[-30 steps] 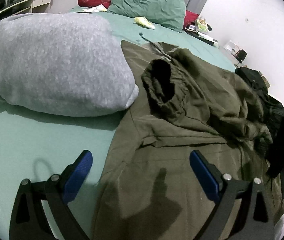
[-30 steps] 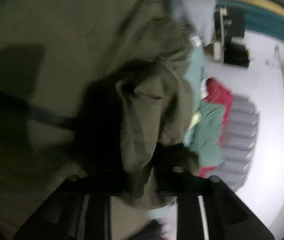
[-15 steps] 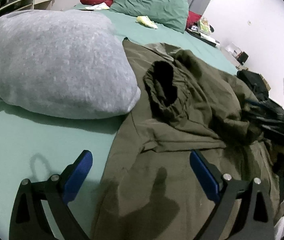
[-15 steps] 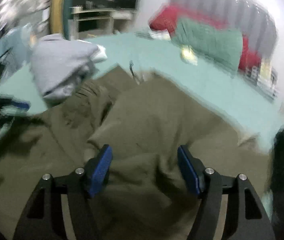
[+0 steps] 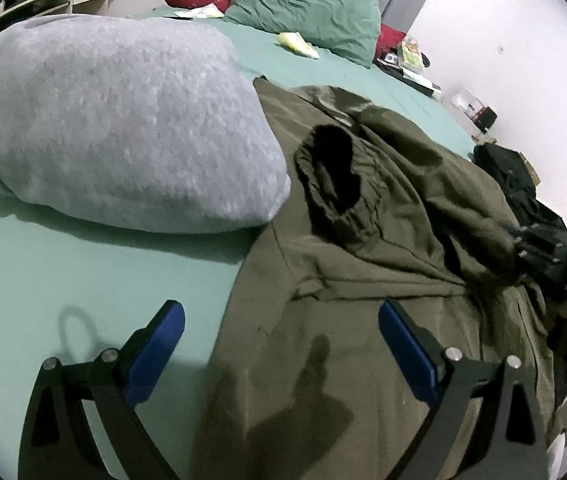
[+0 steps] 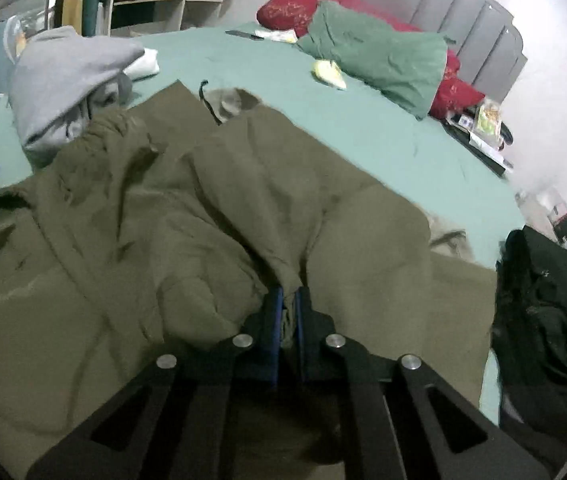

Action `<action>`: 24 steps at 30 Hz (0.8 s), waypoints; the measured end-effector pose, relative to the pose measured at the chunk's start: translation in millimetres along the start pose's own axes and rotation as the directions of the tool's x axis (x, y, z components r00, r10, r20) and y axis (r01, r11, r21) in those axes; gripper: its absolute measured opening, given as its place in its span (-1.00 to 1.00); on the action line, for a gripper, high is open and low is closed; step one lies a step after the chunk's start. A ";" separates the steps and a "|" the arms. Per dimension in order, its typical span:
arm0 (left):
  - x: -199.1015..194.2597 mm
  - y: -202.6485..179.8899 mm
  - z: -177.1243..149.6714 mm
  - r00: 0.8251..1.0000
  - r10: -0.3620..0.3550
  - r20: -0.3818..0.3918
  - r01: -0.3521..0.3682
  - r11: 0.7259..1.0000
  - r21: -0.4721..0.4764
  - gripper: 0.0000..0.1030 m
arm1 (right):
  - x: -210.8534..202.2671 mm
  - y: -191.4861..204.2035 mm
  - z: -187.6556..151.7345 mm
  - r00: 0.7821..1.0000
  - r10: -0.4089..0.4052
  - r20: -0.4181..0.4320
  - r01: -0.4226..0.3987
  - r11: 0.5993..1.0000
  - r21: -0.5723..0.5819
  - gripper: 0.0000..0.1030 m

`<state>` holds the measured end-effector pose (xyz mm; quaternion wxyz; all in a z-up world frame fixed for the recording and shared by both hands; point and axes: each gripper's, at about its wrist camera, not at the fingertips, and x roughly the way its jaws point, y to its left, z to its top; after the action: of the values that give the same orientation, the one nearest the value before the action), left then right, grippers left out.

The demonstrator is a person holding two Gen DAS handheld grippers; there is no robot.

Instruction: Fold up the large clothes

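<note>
An olive green jacket (image 5: 363,280) lies crumpled on the green bed sheet (image 5: 63,272), one sleeve cuff (image 5: 335,176) open toward me. It also fills the right wrist view (image 6: 203,220). My left gripper (image 5: 281,344) is open and empty, just above the jacket's near left edge. My right gripper (image 6: 286,312) is shut on a fold of the jacket at its near edge. The right gripper shows in the left wrist view (image 5: 543,244) at the jacket's right side.
A folded grey fleece garment (image 5: 115,128) lies left of the jacket, also in the right wrist view (image 6: 63,80). A green pillow (image 6: 379,60) and a red pillow (image 6: 295,8) sit at the headboard. A black garment (image 6: 539,312) lies at the bed's right edge.
My right gripper has swung round to face the headboard and closed on a fold of the jacket. My left gripper has stayed open and nearly still.
</note>
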<state>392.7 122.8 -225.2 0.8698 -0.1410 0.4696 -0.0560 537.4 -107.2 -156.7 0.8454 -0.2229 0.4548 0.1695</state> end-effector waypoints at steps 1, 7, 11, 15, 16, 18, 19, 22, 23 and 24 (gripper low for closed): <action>1.5 -1.4 -1.5 1.000 0.010 -0.004 -0.010 1.000 0.011 0.89 | 10.8 2.6 -5.6 0.999 0.032 -0.038 -0.031 0.999 0.014 -0.83; 1.5 -5.5 -10.9 0.999 0.035 -0.010 -0.035 0.998 0.049 0.89 | -6.7 -3.2 -22.2 0.995 0.089 0.042 -0.094 0.984 0.151 -0.50; -7.3 -6.9 -20.0 0.999 0.034 -0.010 -0.033 0.998 0.046 0.89 | -45.8 3.0 -38.7 0.994 0.079 0.080 -0.092 0.982 0.167 0.16; -25.9 -8.1 -34.1 0.999 0.045 0.017 -0.045 0.999 0.027 0.89 | -88.1 1.1 -71.0 0.992 0.080 0.097 -0.099 0.972 0.214 0.26; -30.5 -7.7 -39.8 0.998 0.057 0.024 -0.057 0.998 0.016 0.89 | -100.8 -1.5 -82.5 0.992 0.075 0.099 -0.096 0.968 0.231 0.26; -36.9 -5.8 -52.4 0.997 0.070 0.023 -0.070 0.997 -0.014 0.89 | -116.6 -0.5 -103.0 0.993 0.062 0.103 -0.088 0.960 0.264 0.27; -41.0 -3.4 -61.8 0.997 0.070 0.017 -0.069 0.997 -0.039 0.89 | -127.7 -3.8 -118.5 0.993 0.055 0.105 -0.083 0.954 0.287 0.27; -55.3 1.6 -86.9 0.996 0.085 0.010 -0.084 0.993 -0.089 0.89 | -160.3 -19.8 -170.9 0.994 0.020 0.105 -0.057 0.927 0.370 0.27; -61.7 2.6 -95.1 0.995 0.094 0.017 -0.091 0.991 -0.100 0.89 | -167.7 -29.1 -184.2 0.995 0.006 0.103 -0.047 0.917 0.395 0.28; -66.5 3.1 -101.1 0.995 0.100 0.020 -0.098 0.990 -0.106 0.89 | -176.1 -31.1 -203.5 0.995 -0.008 0.101 -0.035 0.909 0.415 0.28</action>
<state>271.6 121.6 -225.4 0.8688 -0.1638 0.4672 0.0137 318.4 -256.2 -100.2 0.8941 -0.0258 0.4388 0.0857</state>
